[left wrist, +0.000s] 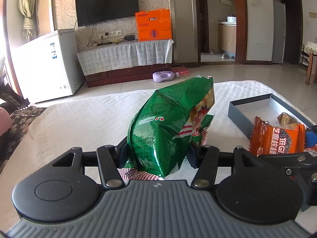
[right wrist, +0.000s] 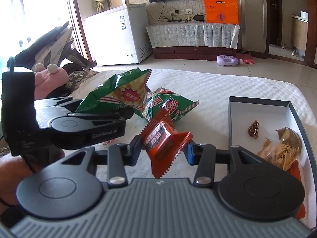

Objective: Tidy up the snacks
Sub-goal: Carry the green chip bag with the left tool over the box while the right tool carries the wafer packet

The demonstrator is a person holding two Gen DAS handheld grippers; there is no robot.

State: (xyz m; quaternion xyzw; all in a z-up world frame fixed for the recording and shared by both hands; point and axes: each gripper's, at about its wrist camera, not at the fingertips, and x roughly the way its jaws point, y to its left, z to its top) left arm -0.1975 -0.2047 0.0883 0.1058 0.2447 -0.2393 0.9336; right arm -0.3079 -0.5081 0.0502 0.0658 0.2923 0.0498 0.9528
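Note:
My left gripper (left wrist: 158, 150) is shut on a green chip bag (left wrist: 168, 123) and holds it above the white table; the same bag shows in the right wrist view (right wrist: 118, 95). My right gripper (right wrist: 161, 148) is shut on an orange-red snack packet (right wrist: 164, 140), also seen in the left wrist view (left wrist: 277, 140). A second green chip bag (right wrist: 170, 105) lies on the table beyond it. A grey open box (right wrist: 257, 103) at the right holds a brown wrapped candy (right wrist: 253, 129) and tan wrapped pastries (right wrist: 281, 150).
The white quilted table cover (left wrist: 89, 119) spans the foreground. Beyond are a white chest freezer (left wrist: 49, 63), a TV cabinet with an orange carton (left wrist: 153, 24), and a purple bottle (left wrist: 164, 76) on the floor. A pink plush (right wrist: 49, 77) lies at left.

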